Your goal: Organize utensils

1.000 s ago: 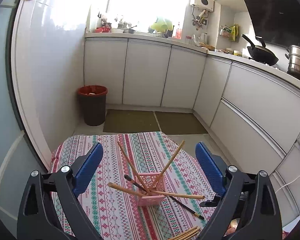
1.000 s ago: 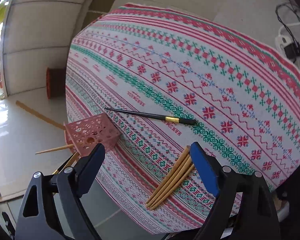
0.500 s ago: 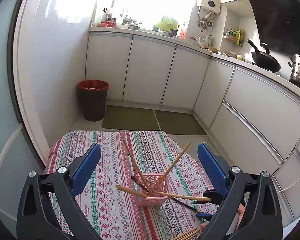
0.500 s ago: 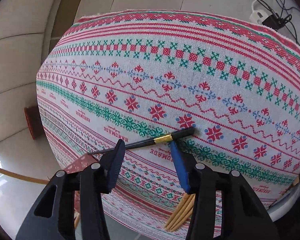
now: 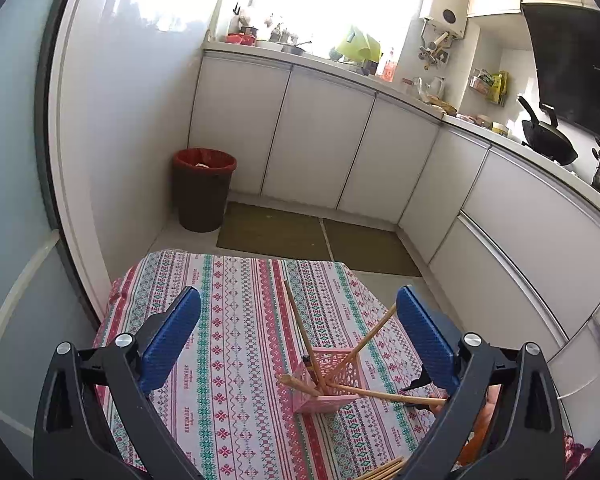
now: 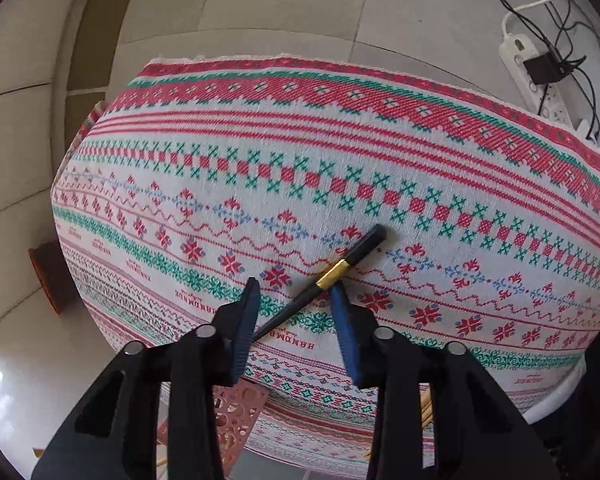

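The patterned tablecloth fills nearly all of my right wrist view, its far hem curving across the upper part of the frame. Low in the frame, partly behind my own fingers, sits the pink perforated holder, which in my left wrist view stands right of centre at the bottom with several wooden chopsticks fanning out of it.

My left gripper hangs with its blue pads spread wide, holding nothing, the holder lying ahead between them.

My right gripper has its pads drawn in narrow around the black chopstick (the one with the gold band). Its long axis runs diagonally from the lower left, between my fingers, to its blunt end up and right of centre. The right pad touches it just below the band; whether the left pad presses it I cannot tell.

This hand is plainly the nearer one.
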`<state>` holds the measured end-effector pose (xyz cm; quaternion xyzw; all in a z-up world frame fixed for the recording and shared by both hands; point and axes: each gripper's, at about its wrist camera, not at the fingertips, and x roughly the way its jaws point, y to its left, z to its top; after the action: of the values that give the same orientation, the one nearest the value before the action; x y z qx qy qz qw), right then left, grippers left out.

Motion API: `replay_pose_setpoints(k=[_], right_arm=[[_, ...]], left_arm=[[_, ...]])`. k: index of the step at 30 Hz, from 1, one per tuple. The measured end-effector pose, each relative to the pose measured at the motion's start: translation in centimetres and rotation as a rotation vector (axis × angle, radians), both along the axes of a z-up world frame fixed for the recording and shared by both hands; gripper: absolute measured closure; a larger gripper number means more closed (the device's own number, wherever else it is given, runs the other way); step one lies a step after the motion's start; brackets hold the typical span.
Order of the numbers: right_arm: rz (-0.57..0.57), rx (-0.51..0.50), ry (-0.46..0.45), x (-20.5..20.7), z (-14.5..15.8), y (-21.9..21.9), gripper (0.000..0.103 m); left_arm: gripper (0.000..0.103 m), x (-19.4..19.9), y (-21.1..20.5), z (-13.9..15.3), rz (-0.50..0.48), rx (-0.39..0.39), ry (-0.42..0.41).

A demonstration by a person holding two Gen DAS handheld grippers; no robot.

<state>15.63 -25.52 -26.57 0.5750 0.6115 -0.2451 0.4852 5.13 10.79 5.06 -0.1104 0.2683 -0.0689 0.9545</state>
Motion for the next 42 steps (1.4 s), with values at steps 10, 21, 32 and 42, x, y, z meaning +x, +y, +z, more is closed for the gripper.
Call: replay_pose_setpoints(k=[10, 21, 32, 42], right_arm=[[0.070, -0.091, -0.161, -2.5, 2.1, -1.3, 0.096], [0.414, -0.440, -0.528, -4.4, 10.6, 4.3, 0.096], [0.493, -0.712, -0.822, -9.2, 24.0, 6.7, 0.096], [0.575, -0.828, -1.084, -9.4, 32.6, 13.1, 0.096]], left_arm=[[0.009, -0.5, 1.9, 1.1, 0.026, -0.049, -0.007], [0.009, -1.3, 2.3, 1.8, 0.033, -0.052, -0.024], [0.008, -2.2, 2.7, 3.0, 0.039, -0.074, -0.052], [0.007, -2.3, 2.8, 3.2, 0.052, -0.082, -0.058]])
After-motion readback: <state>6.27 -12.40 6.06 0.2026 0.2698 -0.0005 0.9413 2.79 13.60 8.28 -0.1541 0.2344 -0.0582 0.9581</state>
